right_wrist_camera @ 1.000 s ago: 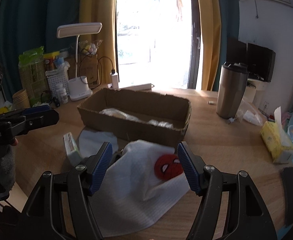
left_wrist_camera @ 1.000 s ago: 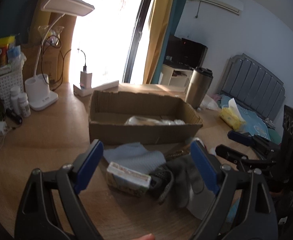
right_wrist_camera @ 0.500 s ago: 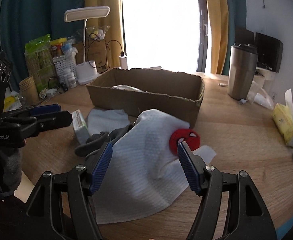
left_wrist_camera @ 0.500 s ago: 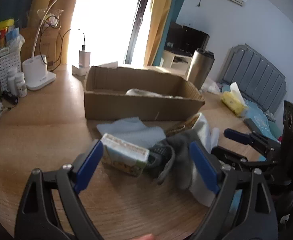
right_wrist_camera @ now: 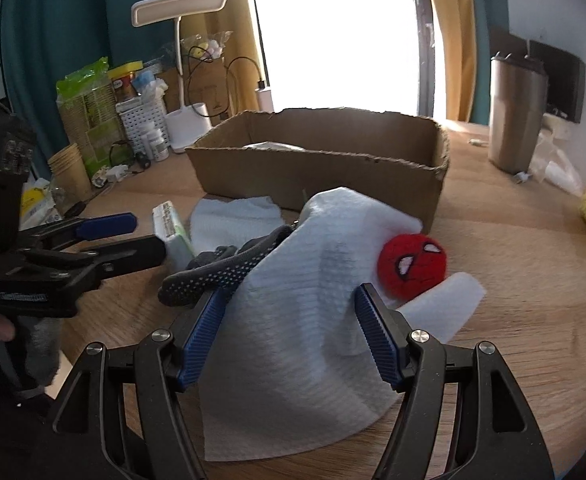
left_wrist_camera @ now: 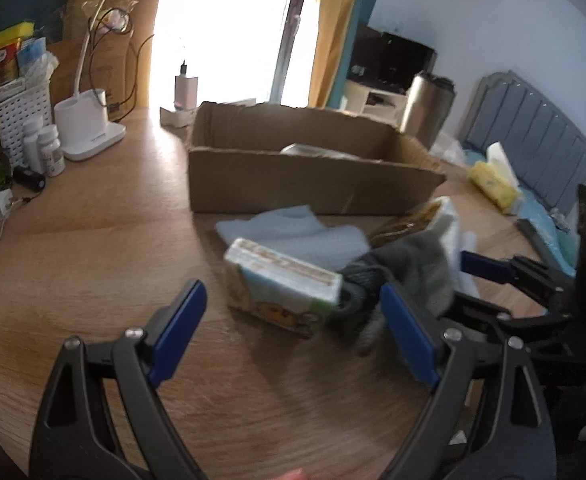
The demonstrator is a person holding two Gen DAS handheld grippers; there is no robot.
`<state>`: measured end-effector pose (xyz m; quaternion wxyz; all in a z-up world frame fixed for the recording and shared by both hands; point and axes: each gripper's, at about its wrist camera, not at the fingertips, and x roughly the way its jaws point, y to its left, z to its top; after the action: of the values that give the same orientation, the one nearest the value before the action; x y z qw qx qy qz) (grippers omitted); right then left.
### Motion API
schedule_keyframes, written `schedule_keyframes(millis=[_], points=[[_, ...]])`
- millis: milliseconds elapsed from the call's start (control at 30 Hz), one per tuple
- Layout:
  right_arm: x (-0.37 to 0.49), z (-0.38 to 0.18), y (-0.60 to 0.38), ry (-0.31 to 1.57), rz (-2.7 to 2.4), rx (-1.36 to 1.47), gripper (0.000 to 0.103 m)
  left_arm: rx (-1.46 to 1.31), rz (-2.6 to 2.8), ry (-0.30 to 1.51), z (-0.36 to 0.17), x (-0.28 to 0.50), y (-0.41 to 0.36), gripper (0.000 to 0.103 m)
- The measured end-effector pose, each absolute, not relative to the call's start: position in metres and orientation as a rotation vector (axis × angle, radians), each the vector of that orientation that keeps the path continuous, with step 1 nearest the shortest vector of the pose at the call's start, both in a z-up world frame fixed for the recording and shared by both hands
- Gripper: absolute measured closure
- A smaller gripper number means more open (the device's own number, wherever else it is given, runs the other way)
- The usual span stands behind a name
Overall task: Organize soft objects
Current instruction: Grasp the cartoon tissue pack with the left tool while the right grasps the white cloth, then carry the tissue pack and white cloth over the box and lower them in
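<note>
A pile of soft things lies on the wooden table in front of a cardboard box. My left gripper is open, just short of a tissue pack and a grey dotted glove. My right gripper is open, its blue pads on either side of a white towel draped over the pile. A red Spider-Man ball rests on the towel. A pale blue cloth lies under the pile. Something clear and wrapped lies in the box.
A white desk lamp, small bottles and a white basket stand at the left. A steel tumbler stands right of the box. A yellow tissue pack lies at the far right.
Both grippers have moved forward and down toward the pile. The left now nears the tissue pack; the right's pads now flank the white towel.
</note>
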<state>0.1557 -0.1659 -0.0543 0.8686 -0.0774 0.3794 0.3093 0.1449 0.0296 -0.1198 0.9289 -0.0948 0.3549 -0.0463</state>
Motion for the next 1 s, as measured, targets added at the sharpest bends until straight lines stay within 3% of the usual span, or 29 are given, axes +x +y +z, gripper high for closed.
schedule_keyframes(millis=[100,167,233,533,700,1000], points=[[0.154,-0.057,-0.161,0.798,0.651,-0.183,0.056,-0.189,-0.08,0.736,-0.125,0.149,0.033,0.013],[0.153,-0.059,-0.16,0.804,0.651,-0.195,0.08,-0.181,-0.074,0.735,-0.127,0.15,0.034,0.013],[0.153,-0.061,-0.162,0.804,0.656,-0.195,0.091,-0.176,-0.076,0.731,-0.128,0.152,0.034,0.013],[0.144,-0.035,-0.177,0.707,0.663,-0.168,0.094,-0.146,-0.08,0.735,-0.129,0.158,0.03,0.015],[0.142,-0.021,-0.186,0.648,0.652,-0.148,0.094,-0.138,-0.079,0.752,-0.132,0.162,0.028,0.035],[0.138,-0.003,-0.196,0.579,0.642,-0.127,0.094,-0.127,-0.094,0.753,-0.133,0.161,0.027,0.036]])
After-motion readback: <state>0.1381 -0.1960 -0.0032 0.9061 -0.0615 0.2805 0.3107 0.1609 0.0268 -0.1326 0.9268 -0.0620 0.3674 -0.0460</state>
